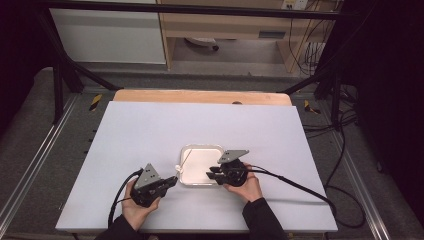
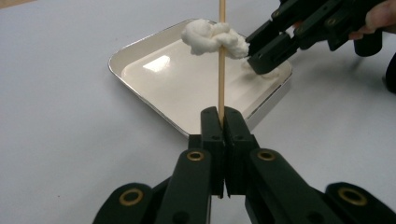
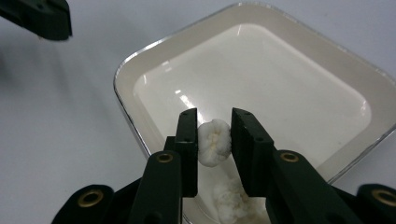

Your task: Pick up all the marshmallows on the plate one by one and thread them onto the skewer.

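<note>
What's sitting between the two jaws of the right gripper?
A white marshmallow piece sits between the right gripper's jaws over the tray, as its own gripper view shows.

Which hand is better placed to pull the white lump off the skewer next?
Probably the right: the right gripper has its fingers around the white lump, while the left gripper is clamped on the skewer over the tray.
</note>
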Motion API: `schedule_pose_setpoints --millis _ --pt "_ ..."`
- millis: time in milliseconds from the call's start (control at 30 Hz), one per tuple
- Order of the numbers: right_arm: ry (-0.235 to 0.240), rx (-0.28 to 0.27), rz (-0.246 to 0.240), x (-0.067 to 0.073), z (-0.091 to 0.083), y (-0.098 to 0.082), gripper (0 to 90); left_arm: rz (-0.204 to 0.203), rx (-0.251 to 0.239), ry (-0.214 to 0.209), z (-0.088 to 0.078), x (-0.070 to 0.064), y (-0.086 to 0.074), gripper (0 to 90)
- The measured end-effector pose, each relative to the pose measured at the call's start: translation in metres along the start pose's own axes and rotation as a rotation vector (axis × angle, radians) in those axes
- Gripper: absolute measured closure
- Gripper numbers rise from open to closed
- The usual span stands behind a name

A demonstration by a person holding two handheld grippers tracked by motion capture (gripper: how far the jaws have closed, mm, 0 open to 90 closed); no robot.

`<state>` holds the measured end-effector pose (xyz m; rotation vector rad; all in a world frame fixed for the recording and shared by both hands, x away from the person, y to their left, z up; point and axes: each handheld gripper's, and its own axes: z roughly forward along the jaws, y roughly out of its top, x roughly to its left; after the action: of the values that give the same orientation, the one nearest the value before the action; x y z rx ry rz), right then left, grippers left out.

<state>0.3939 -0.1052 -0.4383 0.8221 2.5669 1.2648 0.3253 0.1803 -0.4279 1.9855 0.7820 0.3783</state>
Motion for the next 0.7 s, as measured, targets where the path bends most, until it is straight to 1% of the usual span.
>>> schedule_pose_setpoints --millis 167,333,367,567,633,700 --pt "0.027 -0.09 0.031 -0.001 -0.02 0.012 73.7 0.002 -0.007 -0.004 0.0 -0.001 0.0 88.7" --pt "0.055 -0.173 0.061 -0.003 -0.041 0.022 73.8 0.012 -0.015 -0.012 0.0 -0.001 0.001 88.7" --pt "0.062 -0.2 0.071 -0.004 -0.046 0.025 73.8 0.01 -0.005 0.0 -0.001 -0.002 0.0 88.7" --pt "0.132 -0.332 0.125 -0.006 -0.07 0.037 74.1 0.017 -0.005 -0.006 0.0 -0.003 0.001 88.7" --pt "0.146 -0.359 0.128 -0.007 -0.075 0.042 74.2 0.017 -0.005 -0.009 0.0 -0.004 0.001 88.7" --pt "0.172 -0.389 0.137 -0.006 -0.079 0.048 74.1 0.019 -0.006 -0.011 0.0 -0.004 0.001 88.7"
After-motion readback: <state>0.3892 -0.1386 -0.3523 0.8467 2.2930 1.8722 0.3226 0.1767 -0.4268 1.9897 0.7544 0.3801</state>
